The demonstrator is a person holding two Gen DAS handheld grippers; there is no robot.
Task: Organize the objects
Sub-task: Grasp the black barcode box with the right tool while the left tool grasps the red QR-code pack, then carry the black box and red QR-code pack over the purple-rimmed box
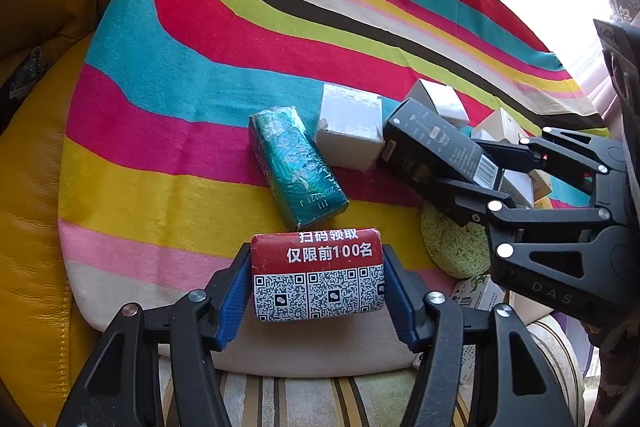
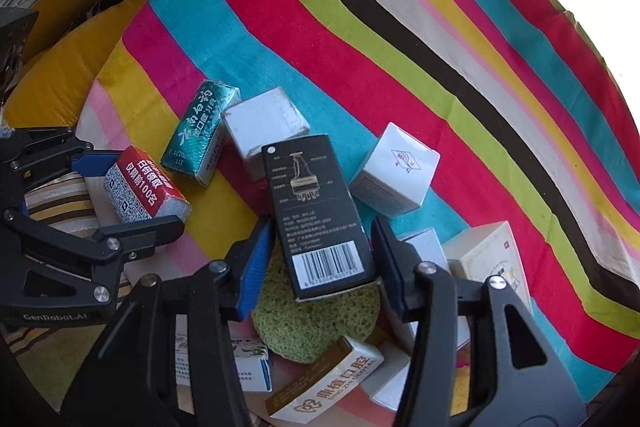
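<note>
**Both grippers loaded, sorting barely begun**

The broad striped cloth, in bands of red, teal, lime, yellow and pink, covers a yellow leather seat and carries everything. On it, side by side near the middle, lie a teal foil-wrapped packet and a plain white cardboard box, the start of what looks like a row. A second white carton with a printed emblem stands apart to the right. A round green sponge pad and several small printed cartons, one gold-and-white, remain heaped at the cloth's near edge.

The right gripper has its jaws closed against the sides of a tall black box with a barcode, held tilted above the sponge, close to the plain white box. The left gripper pinches a red and white packet printed with QR codes just short of the teal packet.

By this evidence, two items are lined up, two are in hand, and most of the heap is still unsorted.
</note>
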